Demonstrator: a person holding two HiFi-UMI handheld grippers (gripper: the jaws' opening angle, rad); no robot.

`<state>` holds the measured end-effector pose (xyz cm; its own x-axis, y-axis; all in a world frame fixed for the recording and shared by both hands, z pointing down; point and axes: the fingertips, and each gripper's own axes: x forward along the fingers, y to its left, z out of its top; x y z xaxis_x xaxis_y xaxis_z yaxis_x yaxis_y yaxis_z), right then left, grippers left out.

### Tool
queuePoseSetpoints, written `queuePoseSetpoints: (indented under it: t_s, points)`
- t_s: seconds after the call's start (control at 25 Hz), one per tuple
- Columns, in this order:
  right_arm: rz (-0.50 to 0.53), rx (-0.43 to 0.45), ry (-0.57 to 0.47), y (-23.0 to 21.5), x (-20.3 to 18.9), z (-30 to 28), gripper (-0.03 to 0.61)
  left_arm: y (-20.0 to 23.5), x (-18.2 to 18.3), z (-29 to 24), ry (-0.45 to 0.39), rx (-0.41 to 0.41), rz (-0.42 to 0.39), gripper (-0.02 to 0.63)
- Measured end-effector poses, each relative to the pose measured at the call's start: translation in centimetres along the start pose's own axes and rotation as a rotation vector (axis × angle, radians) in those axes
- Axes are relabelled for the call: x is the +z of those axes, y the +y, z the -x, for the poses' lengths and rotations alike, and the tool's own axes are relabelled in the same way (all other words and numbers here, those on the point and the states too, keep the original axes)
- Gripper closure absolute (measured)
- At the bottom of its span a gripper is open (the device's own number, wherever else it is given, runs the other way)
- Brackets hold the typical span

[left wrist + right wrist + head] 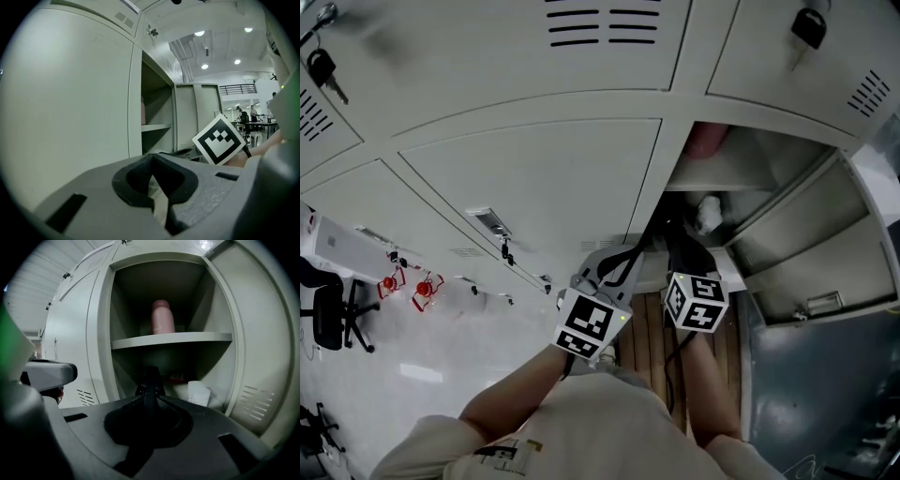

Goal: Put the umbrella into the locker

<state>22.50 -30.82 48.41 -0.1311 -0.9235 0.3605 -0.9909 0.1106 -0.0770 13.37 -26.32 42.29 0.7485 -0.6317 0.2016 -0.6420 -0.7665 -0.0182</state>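
2 grippers are held before the open locker [104, 324]. The right gripper [150, 398] is clenched on the black umbrella [151, 379], which points at 12 o'clock toward the lower compartment, beneath the shelf [173, 339] bearing a pink bottle [162, 317]. At its 9 o'clock, the left gripper [152, 159] is closed on nothing.
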Motion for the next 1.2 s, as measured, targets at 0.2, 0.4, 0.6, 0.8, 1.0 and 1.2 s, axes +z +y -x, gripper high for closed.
queuePoseSetpoints:
  t_s: [0.2, 0.4, 0.6, 0.8, 1.0, 1.2]
  points:
    - [0.025, 0.017, 0.022, -0.1, -1.1, -1.6, 0.557, -0.1, -0.5, -0.4, 0.007, 0.026, 0.003, 0.606]
    - [0.057, 0.053, 0.031, 0.1, -1.9, -3.1, 0.557, -0.1, -1.2, -1.0, 0.012, 0.044, 0.027, 0.606]
    - [0.081, 0.063, 0.023, -0.3, -2.1, -4.2, 0.557, 0.3, -1.6, -1.4, 0.007, 0.056, 0.049, 0.606]
    - [0.099, 0.094, 0.066, -0.6, -2.2, -5.5, 0.555, 0.4, -2.0, -1.8, 0.015, 0.056, 0.069, 0.606]
    - [0.113, 0.106, 0.113, -0.8, -2.7, -6.7, 0.555, 0.4, -2.1, -2.1, 0.016, 0.062, 0.070, 0.606]
    - [0.118, 0.092, 0.130, -0.9, -3.0, -7.5, 0.552, 0.8, -2.7, -2.5, 0.026, 0.070, 0.075, 0.606]
